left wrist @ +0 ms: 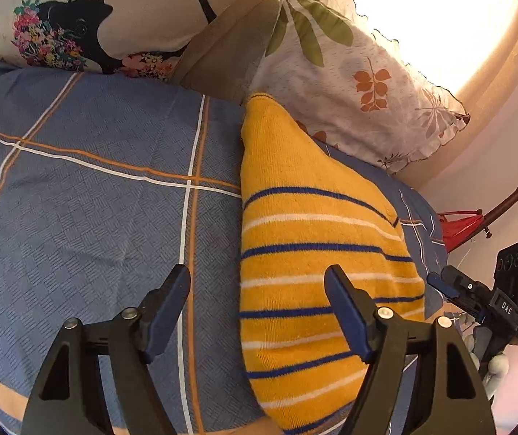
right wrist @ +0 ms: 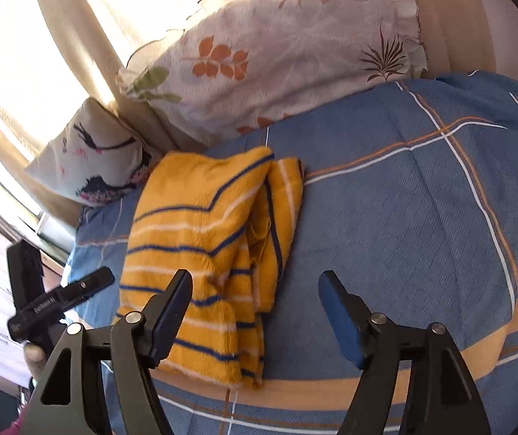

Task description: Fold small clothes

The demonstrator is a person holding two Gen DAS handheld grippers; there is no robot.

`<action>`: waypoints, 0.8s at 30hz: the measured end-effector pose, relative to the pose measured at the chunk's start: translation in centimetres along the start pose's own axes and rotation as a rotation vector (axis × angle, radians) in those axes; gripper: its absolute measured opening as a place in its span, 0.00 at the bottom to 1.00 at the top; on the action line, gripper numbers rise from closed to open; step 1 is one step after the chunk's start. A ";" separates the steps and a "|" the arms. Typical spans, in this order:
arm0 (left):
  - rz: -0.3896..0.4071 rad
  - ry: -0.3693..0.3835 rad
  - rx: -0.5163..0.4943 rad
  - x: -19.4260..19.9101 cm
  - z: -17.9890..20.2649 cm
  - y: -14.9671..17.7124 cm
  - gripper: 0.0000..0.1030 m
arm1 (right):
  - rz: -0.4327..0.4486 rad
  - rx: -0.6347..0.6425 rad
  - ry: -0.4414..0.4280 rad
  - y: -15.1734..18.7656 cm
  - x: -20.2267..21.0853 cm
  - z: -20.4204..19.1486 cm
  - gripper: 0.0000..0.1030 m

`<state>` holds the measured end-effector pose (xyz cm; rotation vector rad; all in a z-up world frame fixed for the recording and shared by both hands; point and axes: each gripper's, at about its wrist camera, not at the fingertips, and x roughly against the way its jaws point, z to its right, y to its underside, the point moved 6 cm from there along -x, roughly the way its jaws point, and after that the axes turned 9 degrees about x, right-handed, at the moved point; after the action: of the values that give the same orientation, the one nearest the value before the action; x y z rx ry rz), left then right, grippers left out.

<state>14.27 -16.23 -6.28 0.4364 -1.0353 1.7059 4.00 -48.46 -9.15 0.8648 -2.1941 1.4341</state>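
A small yellow garment [left wrist: 306,239] with blue and white stripes lies folded on the blue checked bedspread [left wrist: 88,195]. My left gripper [left wrist: 259,275] is open and empty, hovering over the garment's left edge; its right finger is above the cloth. In the right wrist view the garment [right wrist: 201,253] lies left of centre, with a folded flap along its right side. My right gripper [right wrist: 255,279] is open and empty, above the garment's right edge. The left gripper shows at the far left of the right wrist view [right wrist: 59,301], and the right gripper at the far right of the left wrist view [left wrist: 476,290].
A white pillow with leaf print [left wrist: 360,87] and a pillow with a black bird and flowers [left wrist: 88,25] lie at the head of the bed. A bright curtained window [right wrist: 41,54] is behind them. A red object [left wrist: 458,224] sits beyond the bed's right edge.
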 end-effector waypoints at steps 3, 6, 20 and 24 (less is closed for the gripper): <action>-0.063 0.053 0.034 -2.8 -0.5 -0.6 0.77 | -0.040 -0.036 -0.031 -1.5 -2.8 1.4 0.80; -0.147 0.181 0.059 -5.0 0.5 -0.1 0.81 | -0.098 -0.088 -0.027 -2.5 -6.1 2.2 0.80; -0.038 0.137 -0.106 -0.6 5.6 -2.8 0.46 | 0.016 -0.061 -0.222 -6.4 -7.3 -4.1 0.36; -0.078 -0.063 -0.094 -2.9 3.0 -0.8 0.55 | 0.005 -0.112 -0.134 -5.4 -8.5 -1.4 0.38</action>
<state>15.52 -20.30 -6.30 0.4668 -1.1251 1.5768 13.89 -46.36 -10.10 0.9411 -2.3505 1.2749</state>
